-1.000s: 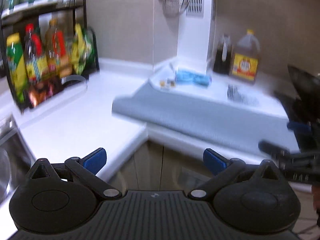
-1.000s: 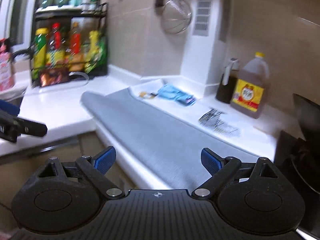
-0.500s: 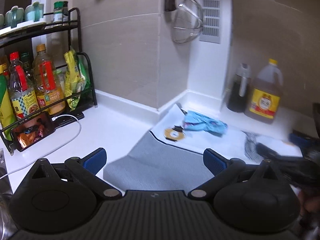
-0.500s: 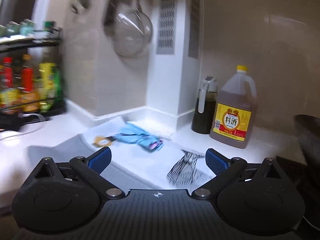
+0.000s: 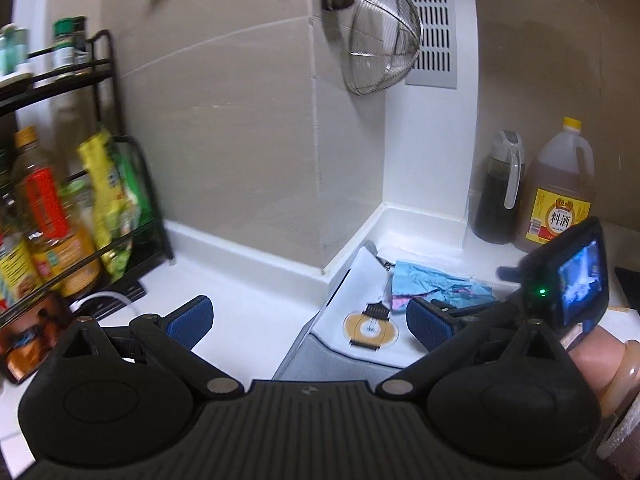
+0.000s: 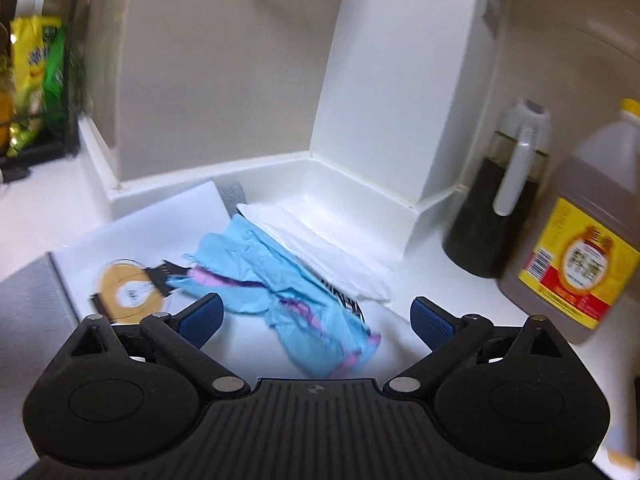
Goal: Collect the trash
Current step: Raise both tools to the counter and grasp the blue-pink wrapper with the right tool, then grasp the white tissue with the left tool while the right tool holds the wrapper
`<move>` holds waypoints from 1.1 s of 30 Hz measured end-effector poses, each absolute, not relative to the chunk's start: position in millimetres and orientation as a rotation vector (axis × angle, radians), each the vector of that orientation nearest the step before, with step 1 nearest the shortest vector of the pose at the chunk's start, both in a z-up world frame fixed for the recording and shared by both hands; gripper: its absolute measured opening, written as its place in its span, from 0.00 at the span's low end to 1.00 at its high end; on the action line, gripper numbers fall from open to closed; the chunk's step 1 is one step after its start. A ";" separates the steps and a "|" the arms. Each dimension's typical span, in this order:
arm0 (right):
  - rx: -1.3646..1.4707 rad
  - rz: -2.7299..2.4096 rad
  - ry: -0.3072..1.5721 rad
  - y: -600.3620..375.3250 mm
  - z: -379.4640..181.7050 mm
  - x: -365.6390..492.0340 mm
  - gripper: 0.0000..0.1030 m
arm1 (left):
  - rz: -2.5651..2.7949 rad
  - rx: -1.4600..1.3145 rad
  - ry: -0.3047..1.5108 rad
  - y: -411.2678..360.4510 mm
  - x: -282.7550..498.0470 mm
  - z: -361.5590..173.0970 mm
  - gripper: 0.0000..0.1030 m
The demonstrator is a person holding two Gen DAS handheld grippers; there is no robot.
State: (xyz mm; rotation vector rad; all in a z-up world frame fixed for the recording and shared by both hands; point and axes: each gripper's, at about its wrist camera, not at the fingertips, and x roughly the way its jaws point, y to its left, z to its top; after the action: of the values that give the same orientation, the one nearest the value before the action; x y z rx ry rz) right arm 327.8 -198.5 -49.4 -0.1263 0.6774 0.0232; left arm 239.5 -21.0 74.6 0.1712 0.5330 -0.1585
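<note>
Right hand-held gripper (image 6: 316, 318) spread but closing, nothing pinched yet, over the blue wrapper (image 6: 280, 292) crumpled on the counter (image 6: 420, 280) corner — seemingly the reach; next, lower and pinch.

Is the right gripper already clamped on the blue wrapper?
No: the right gripper is closing, but its blue pads flank the crumpled blue wrapper with a clear gap either side.

A crumpled light-blue wrapper (image 6: 280, 300) carries pink and dark purple streaks. Beside it lies a round yellow-and-white disc (image 6: 130, 292) with a black comb-like end. The surface (image 6: 460, 292) is white, the mat (image 5: 320, 364) grey, and the amber jug (image 6: 576, 240) bears a yellow-and-red label.
</note>
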 end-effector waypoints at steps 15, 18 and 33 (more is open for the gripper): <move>0.254 -0.171 0.602 -281.9 -33.8 207.1 0.29 | -0.442 0.435 0.508 -115.0 329.5 20.7 1.00; 0.256 -0.225 0.597 -291.0 -46.2 203.2 0.29 | -0.447 0.539 0.512 -146.9 345.6 -2.2 1.00; 0.363 -0.195 0.632 -302.3 -50.9 211.4 0.31 | -0.527 0.589 0.650 -208.7 422.1 -57.4 0.26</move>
State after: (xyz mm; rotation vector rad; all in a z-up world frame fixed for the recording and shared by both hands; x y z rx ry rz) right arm 211.4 -302.3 -50.9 0.3626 0.6317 -0.1951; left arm 422.1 -208.7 -57.4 0.5887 0.6497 -0.5272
